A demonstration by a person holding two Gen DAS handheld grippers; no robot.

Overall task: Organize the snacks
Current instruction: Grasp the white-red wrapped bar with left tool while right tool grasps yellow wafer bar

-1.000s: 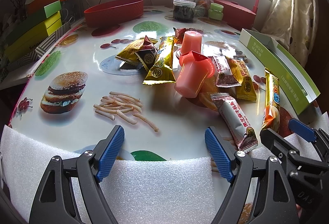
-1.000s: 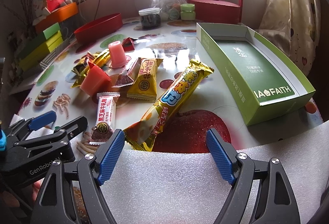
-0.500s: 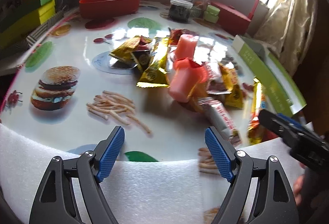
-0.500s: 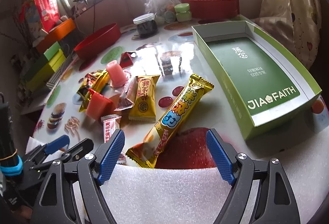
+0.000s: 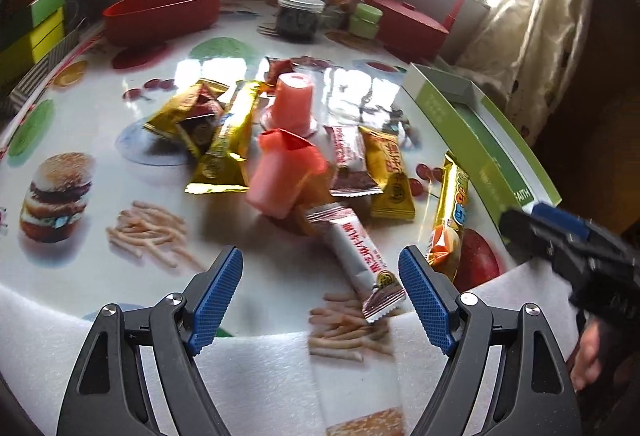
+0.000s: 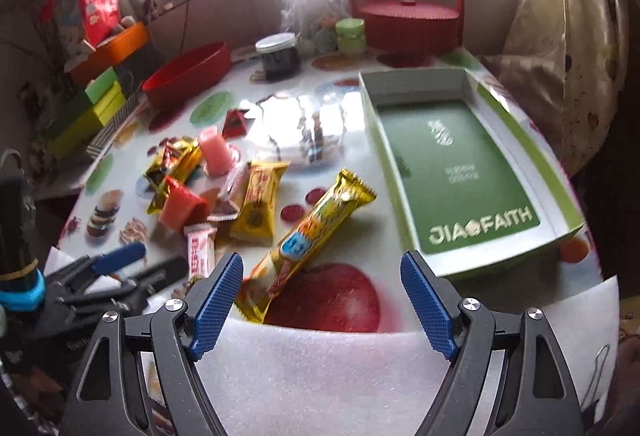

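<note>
No snack is seen inside the green box, whose printed floor is bare in the right wrist view; the sorting is judged not yet begun. The snacks lie loose on the printed table, left of the box. The long gold bar is recorded diagonally on the table, its lower end over the printed red apple and nearest the right gripper. The right gripper is observed spread wide with nothing between its blue pads; the bar's lower end sits just ahead of its left pad. The left gripper is likewise spread wide and empty, with the white-and-red wrapper lying just ahead of it, the wrapper's near end closer to the right-side pad. Further back, 2 pink jelly cups are noted: 1 tipped on its side, 1 standing inverted. Several gold packets and a yellow packet are clustered around them, some overlapping. All of these are judged still to be moved. Contact with any snack is not seen. Some motion blur is present in both views, so small print is not read.
</note>
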